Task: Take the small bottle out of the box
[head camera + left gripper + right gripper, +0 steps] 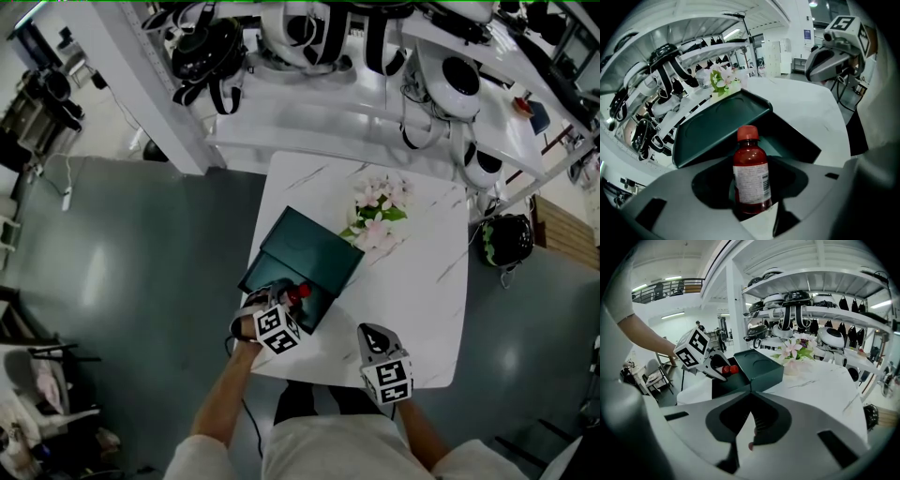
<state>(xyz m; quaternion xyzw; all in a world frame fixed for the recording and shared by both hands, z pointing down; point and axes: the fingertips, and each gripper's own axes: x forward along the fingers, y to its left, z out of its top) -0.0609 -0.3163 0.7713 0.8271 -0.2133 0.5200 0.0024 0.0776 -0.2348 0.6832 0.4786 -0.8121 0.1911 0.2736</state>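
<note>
A small bottle of red liquid with a red cap and a white label stands upright between the jaws of my left gripper, which is shut on its body. In the head view the bottle and the left gripper are at the near corner of the dark green box, whose lid stands open behind. I cannot tell if the bottle's base is still inside the box. My right gripper hovers over the table's near edge, shut and empty. From the right gripper view the box and bottle lie ahead to the left.
The box rests on a white marble-look table. A pink flower bunch lies just beyond the box. White shelves with helmets and headsets stand behind the table. Grey floor surrounds it on the left and right.
</note>
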